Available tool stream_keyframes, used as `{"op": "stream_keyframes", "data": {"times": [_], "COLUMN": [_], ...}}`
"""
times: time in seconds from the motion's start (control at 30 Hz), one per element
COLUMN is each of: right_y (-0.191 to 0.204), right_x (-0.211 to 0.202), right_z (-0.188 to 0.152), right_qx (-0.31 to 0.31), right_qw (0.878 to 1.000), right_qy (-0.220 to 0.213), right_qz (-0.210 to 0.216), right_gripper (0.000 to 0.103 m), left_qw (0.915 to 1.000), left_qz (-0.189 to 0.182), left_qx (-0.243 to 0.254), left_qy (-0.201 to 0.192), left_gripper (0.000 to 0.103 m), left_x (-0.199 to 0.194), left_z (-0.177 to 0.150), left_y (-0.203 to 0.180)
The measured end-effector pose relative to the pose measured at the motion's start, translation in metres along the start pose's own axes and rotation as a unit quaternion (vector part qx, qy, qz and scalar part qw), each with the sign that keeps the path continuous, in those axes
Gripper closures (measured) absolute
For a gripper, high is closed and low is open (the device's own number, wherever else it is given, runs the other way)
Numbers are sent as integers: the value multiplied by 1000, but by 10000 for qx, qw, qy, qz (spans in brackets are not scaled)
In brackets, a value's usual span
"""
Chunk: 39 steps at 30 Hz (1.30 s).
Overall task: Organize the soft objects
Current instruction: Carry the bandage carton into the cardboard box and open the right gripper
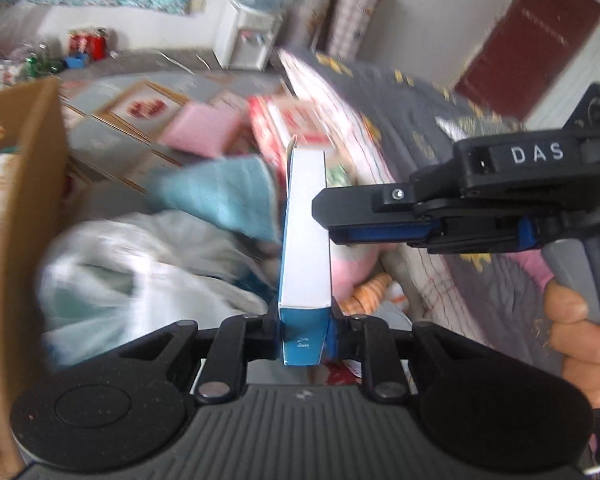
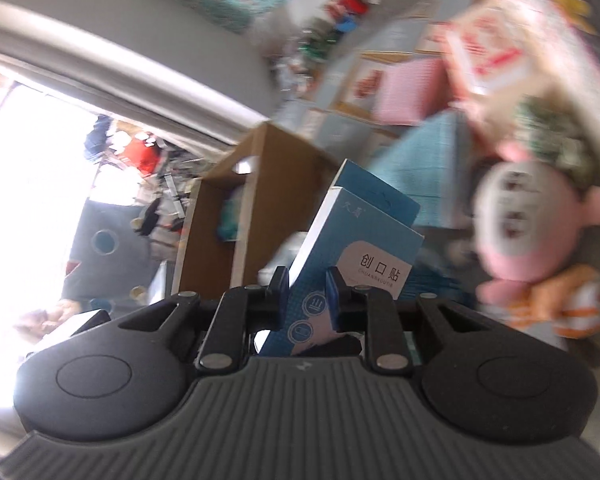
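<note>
My left gripper (image 1: 305, 322) is shut on a blue and white bandage box (image 1: 305, 236), held edge-on above a pile of soft things. My right gripper (image 1: 326, 216) reaches in from the right and clamps the same box near its middle. In the right wrist view the box (image 2: 352, 256) shows its blue face with Chinese print, pinched between the right gripper (image 2: 305, 294). Below lie a teal towel (image 1: 224, 196), a white plastic bag (image 1: 140, 268) and a pink plush doll (image 2: 528, 224) with an orange toy (image 2: 556, 304) beside it.
A brown cardboard box (image 1: 24, 208) stands at the left; it also shows in the right wrist view (image 2: 224, 216). A grey quilt (image 1: 432, 128) covers the bed on the right. Pink cloth (image 1: 202, 130) and red printed cartons (image 1: 296, 120) lie behind. A water dispenser (image 1: 252, 28) stands at the wall.
</note>
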State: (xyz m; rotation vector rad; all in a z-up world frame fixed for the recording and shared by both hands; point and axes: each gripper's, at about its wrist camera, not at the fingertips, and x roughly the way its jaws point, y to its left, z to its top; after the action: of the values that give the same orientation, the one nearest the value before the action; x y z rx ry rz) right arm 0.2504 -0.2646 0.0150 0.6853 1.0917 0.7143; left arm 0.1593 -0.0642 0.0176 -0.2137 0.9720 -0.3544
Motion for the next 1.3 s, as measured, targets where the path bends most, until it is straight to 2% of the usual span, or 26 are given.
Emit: {"op": "stream_keyframes", "data": {"times": [0.13, 0.3, 0.43, 0.57, 0.67, 0.83, 0.97, 1.03, 1.1, 1.2, 1.3], "right_y": [46, 115, 164, 193, 198, 180, 163, 152, 141, 138, 145], "right_x": [35, 101, 166, 233, 280, 334, 371, 386, 395, 397, 395], "right_z": [7, 23, 41, 62, 75, 99, 112, 114, 115, 117, 121], "right_qx": [-254, -581, -859, -1056, -1042, -994, -1137, -1078, -1018, -1012, -1059], "right_qw": [9988, 9954, 9922, 9896, 9888, 9872, 9819, 9796, 9789, 9789, 9795], "right_qy": [129, 385, 661, 914, 1066, 1214, 1272, 1370, 1433, 1481, 1457], "right_qz": [386, 664, 619, 339, 111, -284, -822, -994, -1041, -981, -902], "right_gripper": [82, 80, 80, 80, 80, 80, 80, 80, 80, 80, 80], "left_qw": [9987, 9926, 9838, 9761, 9718, 9685, 9671, 9645, 9608, 9590, 9592], "left_qz": [187, 530, 826, 1015, 1043, 947, 924, 1258, 1429, 1509, 1609], "left_qx": [-252, -710, -1200, -1615, -1897, -2176, -2307, -2308, -2376, -2399, -2326], "left_qy": [-394, -830, -1047, -1041, -940, -760, -549, -237, -4, 77, 75], "left_gripper": [82, 82, 82, 82, 82, 82, 81, 72, 68, 59, 43], "left_x": [-42, -87, -105, -96, -79, -46, -10, 10, 21, 21, 9], "left_z": [1, 12, 24, 42, 56, 69, 72, 73, 73, 72, 73], "left_y": [34, 92, 147, 201, 239, 293, 323, 332, 340, 343, 340]}}
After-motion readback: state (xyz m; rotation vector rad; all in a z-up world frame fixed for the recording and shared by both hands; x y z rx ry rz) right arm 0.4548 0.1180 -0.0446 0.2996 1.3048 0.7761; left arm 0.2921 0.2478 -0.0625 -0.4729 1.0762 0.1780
